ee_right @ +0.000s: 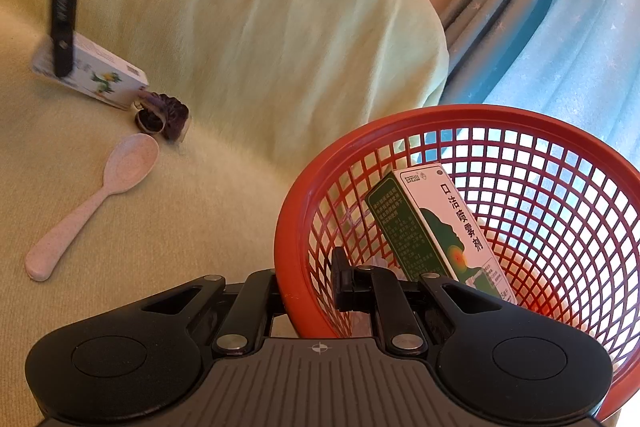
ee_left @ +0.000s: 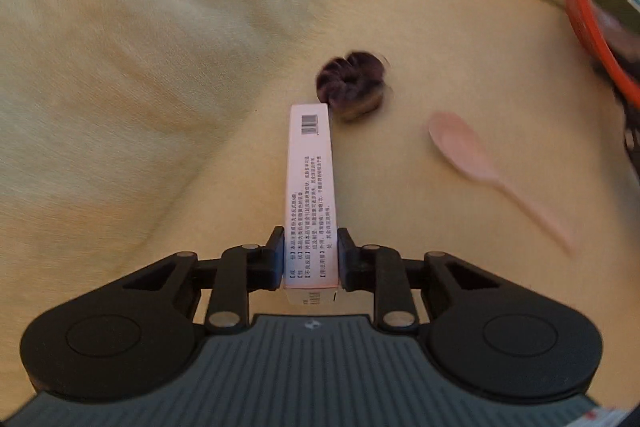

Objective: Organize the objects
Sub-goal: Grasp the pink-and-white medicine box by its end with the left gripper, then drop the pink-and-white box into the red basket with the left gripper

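My left gripper [ee_left: 310, 259] is shut on a long white medicine box [ee_left: 310, 167], its pads pressing on the two long sides near the box's near end. The box's far end touches a dark purple scrunchie [ee_left: 352, 87] on the pale green sheet. A pink spoon [ee_left: 480, 163] lies to the right. In the right wrist view the same box [ee_right: 104, 75] sits under a black finger [ee_right: 62, 27] of the left gripper, with the scrunchie [ee_right: 164, 119] and spoon [ee_right: 100, 195] beside it. My right gripper [ee_right: 308, 287] is shut on the rim of a red mesh basket [ee_right: 460, 115], which holds a green-and-white box [ee_right: 440, 227].
The pale green sheet [ee_right: 280, 47] is soft and folded, with a raised fold behind the objects. A blue starred cloth [ee_right: 560, 47] hangs behind the basket. The basket's edge [ee_left: 588, 39] shows at the far right of the left wrist view.
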A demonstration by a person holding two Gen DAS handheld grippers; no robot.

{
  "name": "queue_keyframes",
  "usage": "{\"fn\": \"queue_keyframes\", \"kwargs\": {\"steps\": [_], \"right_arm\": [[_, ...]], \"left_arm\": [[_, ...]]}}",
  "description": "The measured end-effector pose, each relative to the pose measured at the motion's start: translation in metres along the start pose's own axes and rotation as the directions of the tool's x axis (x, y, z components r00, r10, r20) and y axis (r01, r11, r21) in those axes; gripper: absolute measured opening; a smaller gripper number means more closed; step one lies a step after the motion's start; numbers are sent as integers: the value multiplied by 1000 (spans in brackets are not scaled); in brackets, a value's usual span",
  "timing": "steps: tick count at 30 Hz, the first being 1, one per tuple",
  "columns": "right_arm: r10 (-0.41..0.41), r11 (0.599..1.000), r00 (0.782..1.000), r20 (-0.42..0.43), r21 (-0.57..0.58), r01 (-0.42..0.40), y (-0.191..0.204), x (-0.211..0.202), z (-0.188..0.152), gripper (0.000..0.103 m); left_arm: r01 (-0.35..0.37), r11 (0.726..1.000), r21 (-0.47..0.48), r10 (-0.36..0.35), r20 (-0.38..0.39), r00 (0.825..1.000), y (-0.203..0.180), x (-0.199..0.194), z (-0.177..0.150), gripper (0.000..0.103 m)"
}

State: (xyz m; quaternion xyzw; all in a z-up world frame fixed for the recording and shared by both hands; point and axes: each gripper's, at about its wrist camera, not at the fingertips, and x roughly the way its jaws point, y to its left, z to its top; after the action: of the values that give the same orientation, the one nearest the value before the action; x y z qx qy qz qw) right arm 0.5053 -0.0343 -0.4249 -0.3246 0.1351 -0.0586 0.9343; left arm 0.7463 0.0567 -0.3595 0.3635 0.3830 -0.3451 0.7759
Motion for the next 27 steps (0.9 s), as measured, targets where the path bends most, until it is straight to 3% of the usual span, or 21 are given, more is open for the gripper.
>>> {"fn": "queue_keyframes", "kwargs": {"steps": [4,10,21,27], "right_arm": [[0,1000,1000,0,0,0,0,0,0,8],[0,1000,1000,0,4,0,-1,0,1,8],[2,1000,1000,-1,6,-2,-1,0,2,8],[4,1000,1000,-5,5,-4,-1,0,2,8]], "left_arm": [[-57,988,144,53,26,998,-14,-15,-22,21],[-63,988,141,60,30,998,-14,-7,-37,23],[-87,982,165,83,31,996,-12,6,-34,25],[-102,950,294,91,52,995,-19,-1,-38,21]]}}
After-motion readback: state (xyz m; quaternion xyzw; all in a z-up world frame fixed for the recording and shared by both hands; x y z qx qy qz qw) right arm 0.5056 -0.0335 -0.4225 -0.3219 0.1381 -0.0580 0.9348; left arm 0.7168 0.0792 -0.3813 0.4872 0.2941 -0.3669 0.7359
